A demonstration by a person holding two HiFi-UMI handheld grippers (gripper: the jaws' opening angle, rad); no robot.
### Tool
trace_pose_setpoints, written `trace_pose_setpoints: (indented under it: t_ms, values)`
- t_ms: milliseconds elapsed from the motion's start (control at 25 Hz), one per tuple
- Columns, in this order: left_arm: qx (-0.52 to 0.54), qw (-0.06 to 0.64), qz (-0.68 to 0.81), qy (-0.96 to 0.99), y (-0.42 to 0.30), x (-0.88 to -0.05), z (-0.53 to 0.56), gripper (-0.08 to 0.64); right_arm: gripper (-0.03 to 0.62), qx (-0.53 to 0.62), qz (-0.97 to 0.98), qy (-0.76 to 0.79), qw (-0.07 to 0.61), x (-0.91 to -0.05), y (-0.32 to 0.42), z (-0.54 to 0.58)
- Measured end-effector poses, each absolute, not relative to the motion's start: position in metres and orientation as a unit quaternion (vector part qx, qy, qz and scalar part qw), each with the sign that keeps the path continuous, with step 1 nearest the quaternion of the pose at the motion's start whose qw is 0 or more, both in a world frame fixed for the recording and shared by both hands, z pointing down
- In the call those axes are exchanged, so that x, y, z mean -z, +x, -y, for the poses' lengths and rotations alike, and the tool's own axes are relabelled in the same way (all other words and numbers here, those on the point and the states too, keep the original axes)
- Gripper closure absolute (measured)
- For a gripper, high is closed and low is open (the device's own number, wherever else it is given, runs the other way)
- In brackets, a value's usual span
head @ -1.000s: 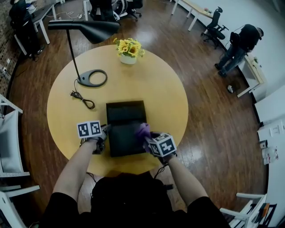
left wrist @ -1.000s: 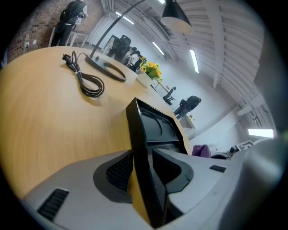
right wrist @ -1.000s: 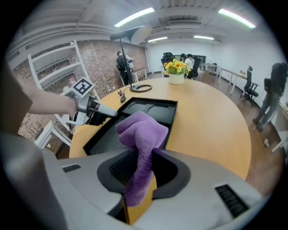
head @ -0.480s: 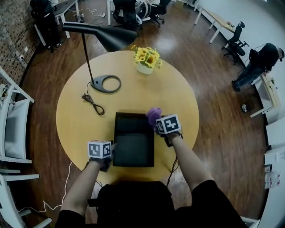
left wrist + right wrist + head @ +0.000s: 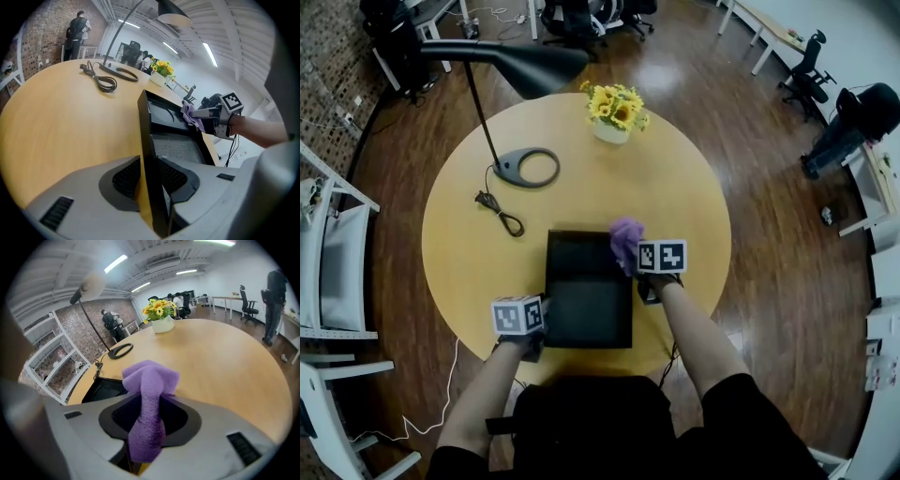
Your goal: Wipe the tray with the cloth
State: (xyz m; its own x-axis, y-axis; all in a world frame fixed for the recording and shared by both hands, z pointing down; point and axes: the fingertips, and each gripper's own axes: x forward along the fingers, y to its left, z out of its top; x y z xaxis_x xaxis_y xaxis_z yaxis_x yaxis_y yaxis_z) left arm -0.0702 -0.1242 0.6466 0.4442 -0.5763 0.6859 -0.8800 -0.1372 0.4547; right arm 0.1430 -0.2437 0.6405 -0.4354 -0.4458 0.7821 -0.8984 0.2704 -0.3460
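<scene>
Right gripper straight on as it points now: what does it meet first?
Likely the bare table just past the far right corner of the tray, cloth first. It lies slightly left of that line; depth is unclear. Jaws of the right gripper have just been opening, cloth between them.

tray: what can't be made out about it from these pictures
- Head view: the tray floor is too dark and small to show dirt or wiped streaks.
- Head view: the cloth covers its far right corner, so contact is unclear.
- Right gripper view: only one corner shows beside the cloth.
</scene>
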Motion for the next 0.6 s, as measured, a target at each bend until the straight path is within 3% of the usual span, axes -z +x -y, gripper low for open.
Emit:
trace_pose_setpoints:
  t_ms: [600]
  values:
    - [-0.142, 0.439, 0.543, 0.702, -0.082, -0.650, 0.127, 0.482, 0.463, -0.428, 0.733, 0.452, 0.274, -0.647, 0.142, 0.147]
